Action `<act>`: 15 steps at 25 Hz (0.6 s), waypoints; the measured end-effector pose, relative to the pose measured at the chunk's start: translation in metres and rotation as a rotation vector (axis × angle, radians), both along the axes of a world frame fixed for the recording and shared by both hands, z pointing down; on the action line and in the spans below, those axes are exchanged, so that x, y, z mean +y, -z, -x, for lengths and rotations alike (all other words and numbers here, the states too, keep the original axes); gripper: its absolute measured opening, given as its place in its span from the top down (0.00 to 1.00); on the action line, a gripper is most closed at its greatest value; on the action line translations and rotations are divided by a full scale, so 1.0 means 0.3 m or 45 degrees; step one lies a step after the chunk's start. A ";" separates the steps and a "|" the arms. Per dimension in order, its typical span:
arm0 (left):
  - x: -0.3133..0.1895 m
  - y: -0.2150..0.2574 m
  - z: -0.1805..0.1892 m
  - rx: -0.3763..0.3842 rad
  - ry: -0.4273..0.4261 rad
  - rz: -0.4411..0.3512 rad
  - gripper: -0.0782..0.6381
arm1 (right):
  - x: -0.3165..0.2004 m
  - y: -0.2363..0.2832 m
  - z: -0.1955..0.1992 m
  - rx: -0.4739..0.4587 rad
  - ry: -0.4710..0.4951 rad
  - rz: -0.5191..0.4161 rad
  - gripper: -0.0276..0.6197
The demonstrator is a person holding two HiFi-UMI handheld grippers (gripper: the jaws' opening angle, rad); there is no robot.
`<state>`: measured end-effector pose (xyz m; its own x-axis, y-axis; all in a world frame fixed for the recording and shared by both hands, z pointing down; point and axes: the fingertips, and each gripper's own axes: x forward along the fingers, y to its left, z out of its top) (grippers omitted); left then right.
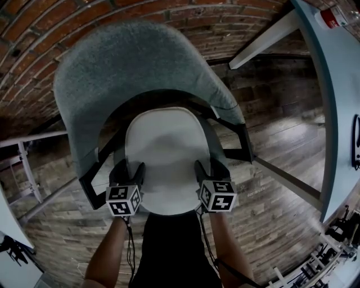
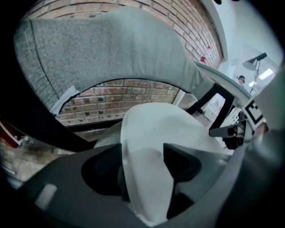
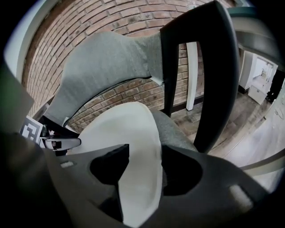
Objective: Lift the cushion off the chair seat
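1. Closest to you, at the front edge of the seat, your left gripper (image 1: 129, 170) and right gripper (image 1: 210, 169) each straddle one front corner of the cushion (image 1: 167, 149). Both sets of tongs are spread wide. The rim sits between the pads, but neither gripper view shows it squeezed.

2. Just past the pads, the cushion lies flat on the chair seat (image 3: 174, 128), covering nearly all of it. It is white, smooth and rounded, a thin pad with a soft rolled edge.

3. Expect it to be light and limp rather than stiff. Held only by the two front corners, the middle and far end will probably sag. The smooth cover may slide out of a shallow pinch, so take a deep bite on the rim at both sides, at matching points, and clamp firmly. Nothing about it looks fragile.

4. Beside the cushion, a strip of the seat shows as grey, speckled woven cloth, rougher than the cushion's cover.

5. Behind it, the backrest (image 1: 129, 62) curves round as a broad shell in the same grey cloth, carried on a black frame (image 1: 239, 138) with slim, hard bars.

6. Farthest off are a red brick wall (image 1: 185, 17) and a dark wood plank floor (image 1: 281, 152).
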<state>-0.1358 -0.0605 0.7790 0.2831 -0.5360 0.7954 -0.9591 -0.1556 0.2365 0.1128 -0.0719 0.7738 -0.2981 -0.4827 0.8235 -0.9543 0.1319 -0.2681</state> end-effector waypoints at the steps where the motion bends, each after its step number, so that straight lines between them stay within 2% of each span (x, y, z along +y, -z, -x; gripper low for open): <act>1: 0.002 -0.006 -0.001 0.006 0.004 0.010 0.53 | 0.000 -0.006 -0.001 0.002 0.005 0.007 0.60; 9: 0.004 -0.059 0.001 0.020 0.014 0.071 0.52 | -0.001 -0.042 0.011 -0.032 0.007 0.058 0.60; 10: 0.003 -0.064 0.007 0.014 0.022 0.075 0.48 | 0.001 -0.049 0.012 -0.034 0.007 0.070 0.60; 15: -0.001 -0.073 0.007 0.036 0.058 0.077 0.47 | 0.005 -0.059 0.007 -0.016 -0.002 0.084 0.60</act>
